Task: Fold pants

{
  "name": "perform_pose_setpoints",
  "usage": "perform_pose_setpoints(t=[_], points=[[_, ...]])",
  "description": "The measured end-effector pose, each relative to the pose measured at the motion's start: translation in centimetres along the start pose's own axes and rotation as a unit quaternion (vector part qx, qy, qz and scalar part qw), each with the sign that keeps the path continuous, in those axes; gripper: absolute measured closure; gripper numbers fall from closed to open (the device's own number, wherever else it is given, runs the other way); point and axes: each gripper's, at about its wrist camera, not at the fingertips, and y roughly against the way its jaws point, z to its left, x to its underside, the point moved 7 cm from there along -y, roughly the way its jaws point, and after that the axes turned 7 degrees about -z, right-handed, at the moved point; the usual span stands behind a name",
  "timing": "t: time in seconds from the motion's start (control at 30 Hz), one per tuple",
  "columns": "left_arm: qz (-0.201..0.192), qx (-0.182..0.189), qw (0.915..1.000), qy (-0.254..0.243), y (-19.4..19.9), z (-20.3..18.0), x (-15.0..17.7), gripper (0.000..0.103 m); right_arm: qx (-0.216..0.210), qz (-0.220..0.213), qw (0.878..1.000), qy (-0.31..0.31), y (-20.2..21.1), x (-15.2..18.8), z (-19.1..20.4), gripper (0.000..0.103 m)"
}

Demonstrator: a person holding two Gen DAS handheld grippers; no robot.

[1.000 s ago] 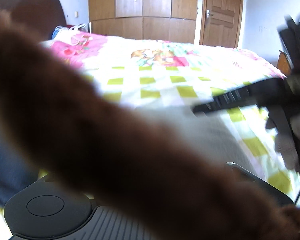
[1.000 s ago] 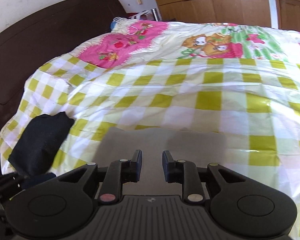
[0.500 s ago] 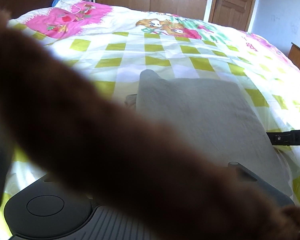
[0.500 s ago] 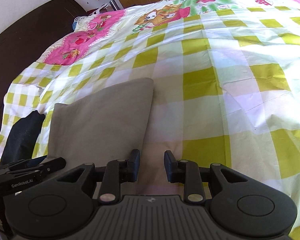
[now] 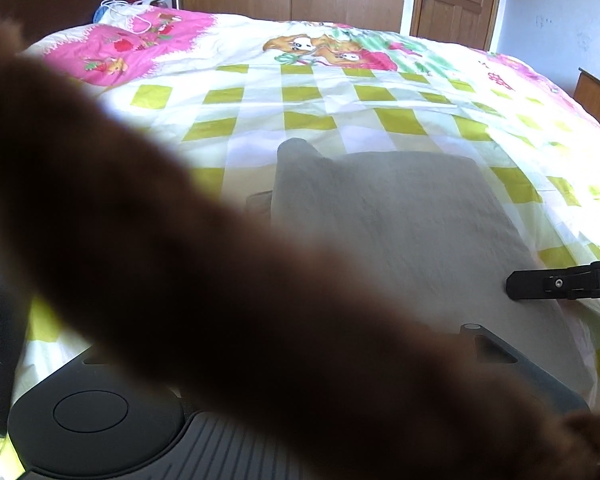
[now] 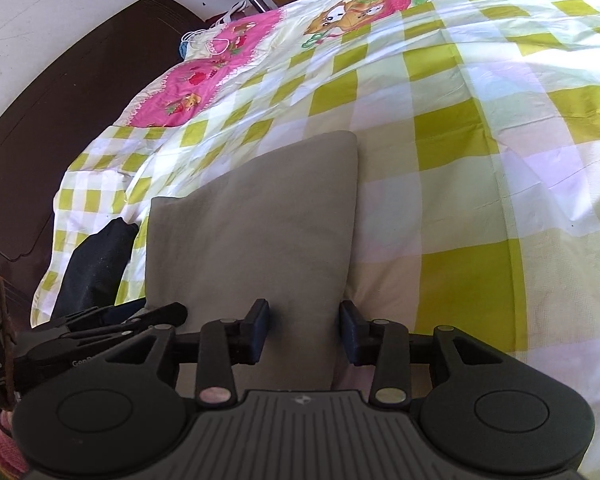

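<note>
Where brown sleeve (image 5: 204, 264) blurs: pants (image 5: 400, 216).

Very little can be read from here; on the side of the left gripper (image 6: 100, 332), low at the left of the right wrist view, stand the pale letters "Gen", the rest of the word cut off behind the right gripper's (image 6: 304, 330) black body; further left, on a dark part at the picture's edge, the letters "AS" show; a small emblem sits on the right gripper's ribbed top, too small to read.
</note>
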Motion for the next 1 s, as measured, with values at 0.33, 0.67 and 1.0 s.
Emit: perform_pose_setpoints(t=[0.33, 0.67, 1.0], points=[[0.012, 0.027, 0.9993, 0.024, -0.6, 0.2, 0.7, 0.036, -0.045, 0.008, 0.998, -0.038, -1.0, 0.4, 0.1, 0.053], [0.027, 0.061, 0.9976, -0.018, -0.7, -5.4, 0.5, 0.036, 0.011, -0.010, 0.999, -0.029, 3.2, -0.4, -2.7, 0.074], [0.016, 0.133, 0.9874, -0.084, -0.5, -15.8, 1.0, 0.032, 0.146, -0.080, 0.986, 0.013, 12.1, -2.3, -8.5, 0.067]])
